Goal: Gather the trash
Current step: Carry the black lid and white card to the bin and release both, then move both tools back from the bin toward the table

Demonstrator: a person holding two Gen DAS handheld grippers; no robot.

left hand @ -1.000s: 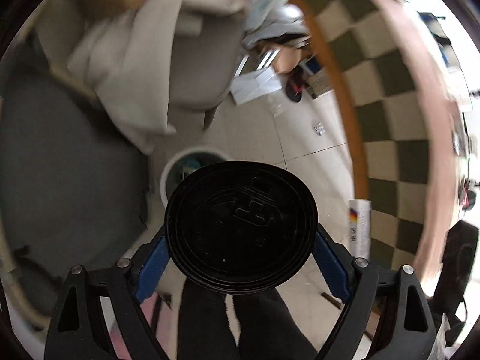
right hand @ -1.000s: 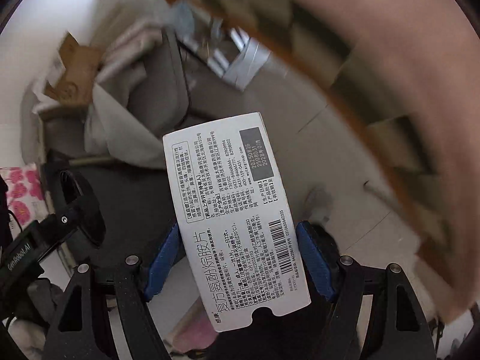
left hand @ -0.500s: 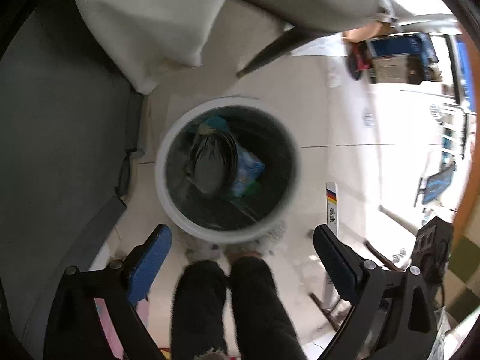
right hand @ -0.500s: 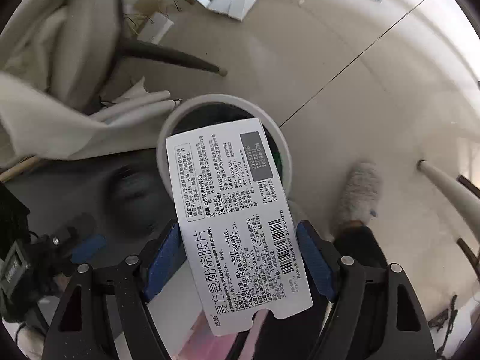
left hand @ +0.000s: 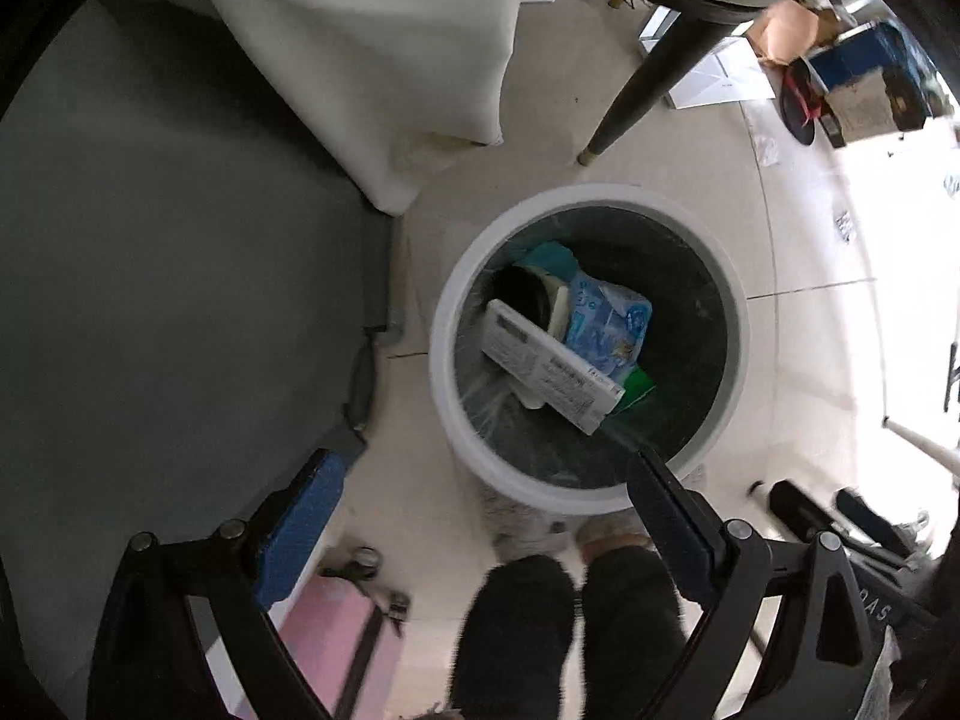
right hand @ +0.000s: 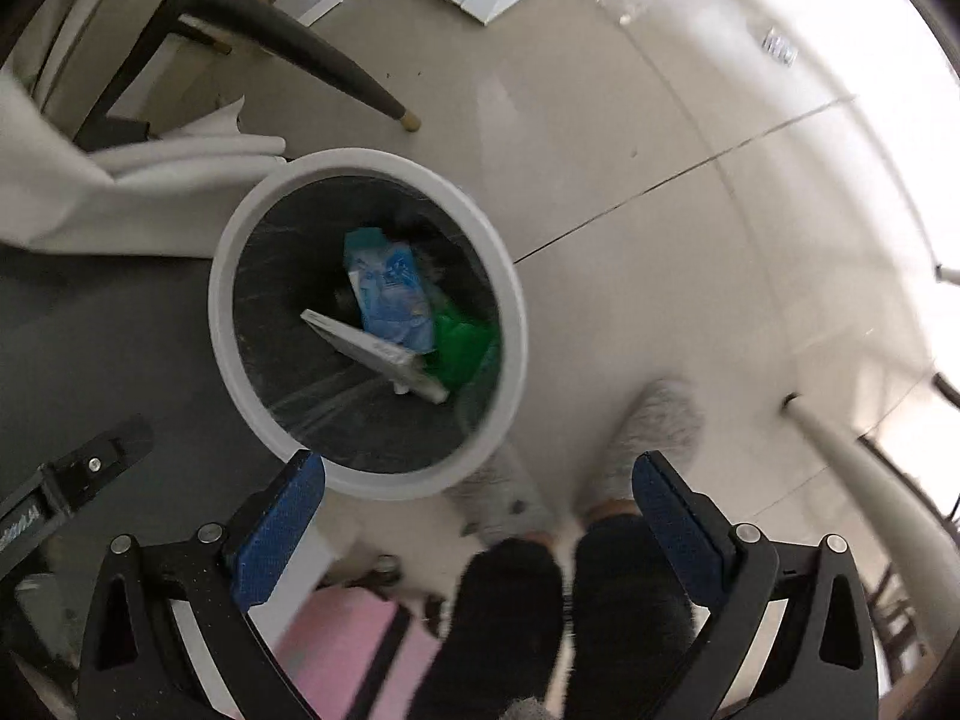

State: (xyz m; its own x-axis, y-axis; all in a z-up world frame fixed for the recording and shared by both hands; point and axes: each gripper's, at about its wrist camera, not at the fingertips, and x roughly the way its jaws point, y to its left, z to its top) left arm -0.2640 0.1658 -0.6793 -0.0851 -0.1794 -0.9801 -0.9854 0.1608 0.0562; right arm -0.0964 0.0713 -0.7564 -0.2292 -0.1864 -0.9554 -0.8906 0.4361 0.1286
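A round white trash bin with a dark liner stands on the floor below both grippers; it also shows in the right wrist view. Inside lie a white printed medicine box, a blue packet, a green wrapper and a black lid, partly covered. My left gripper is open and empty above the bin's near rim. My right gripper is open and empty, above the floor just right of the bin.
A grey sofa with a white cloth lies left of the bin. A dark chair leg stands behind it. The person's dark legs and fluffy slippers stand right beside the bin. A pink item lies on the floor.
The left gripper let the black lid fall into the bin, then the right gripper opened and let go of the white box, which now lies in the bin. Both views swung down over the bin.
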